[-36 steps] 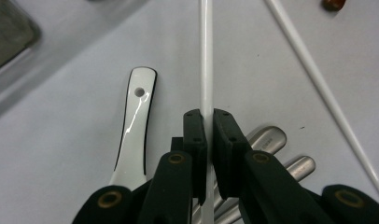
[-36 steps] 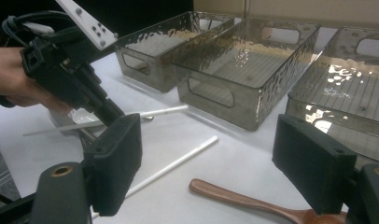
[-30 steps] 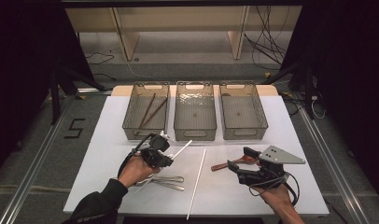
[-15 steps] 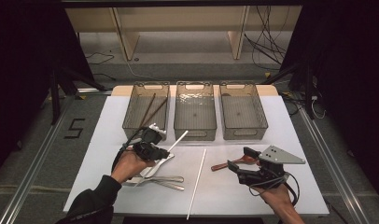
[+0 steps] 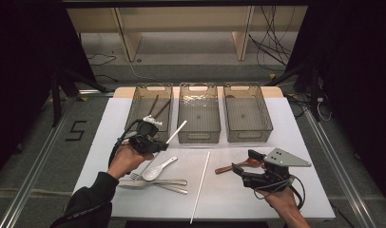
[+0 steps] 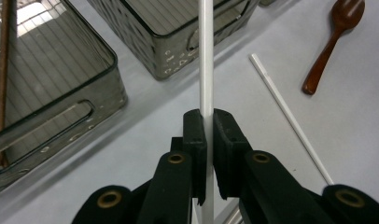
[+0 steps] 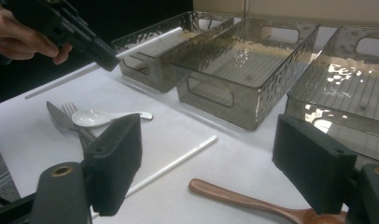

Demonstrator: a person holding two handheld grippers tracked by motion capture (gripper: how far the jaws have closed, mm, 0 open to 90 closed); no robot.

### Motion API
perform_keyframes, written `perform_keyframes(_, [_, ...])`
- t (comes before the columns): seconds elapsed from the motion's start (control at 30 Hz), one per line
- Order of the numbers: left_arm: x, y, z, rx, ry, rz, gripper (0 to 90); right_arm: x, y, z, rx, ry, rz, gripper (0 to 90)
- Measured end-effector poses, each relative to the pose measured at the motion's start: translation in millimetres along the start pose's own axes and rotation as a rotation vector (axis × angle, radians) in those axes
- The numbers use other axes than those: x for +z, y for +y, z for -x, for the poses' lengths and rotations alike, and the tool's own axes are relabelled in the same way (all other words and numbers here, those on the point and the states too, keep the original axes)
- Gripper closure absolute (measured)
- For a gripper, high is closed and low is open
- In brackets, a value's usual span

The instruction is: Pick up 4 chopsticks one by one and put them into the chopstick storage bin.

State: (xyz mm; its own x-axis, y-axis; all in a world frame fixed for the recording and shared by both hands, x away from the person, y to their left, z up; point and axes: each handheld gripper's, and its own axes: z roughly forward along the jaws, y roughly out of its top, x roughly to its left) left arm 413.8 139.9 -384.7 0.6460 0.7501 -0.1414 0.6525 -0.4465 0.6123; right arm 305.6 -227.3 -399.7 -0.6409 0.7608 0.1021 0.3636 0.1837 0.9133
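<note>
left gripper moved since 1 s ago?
Yes. The left gripper, shut on a white chopstick, has moved up-frame toward the left bin, away from the cutlery.

One number on the floor, nothing else I can read.

From above, a large dark "5" [image 5: 75, 131] is marked on the grey floor [image 5: 48, 156] to the left of my worktop [image 5: 219, 190], near its far left corner and just inside the metal rail that runs along that side. It stands upright as I look at it. The near wall of the middle bin [image 6: 178, 60] carries a few small raised marks below its handle slot, seen from my left tool, but they are too blurred to make out. I find no label or brand that I can read on anything else.
</note>
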Motion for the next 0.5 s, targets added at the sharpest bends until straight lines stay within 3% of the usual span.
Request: perform_keyframes(0.5, [-5.2, 14.6, -18.5, -0.02, 0.025, 0.062, 84.2, -0.6, -0.2, 0.5, -0.001, -0.001, -0.001, 24.8])
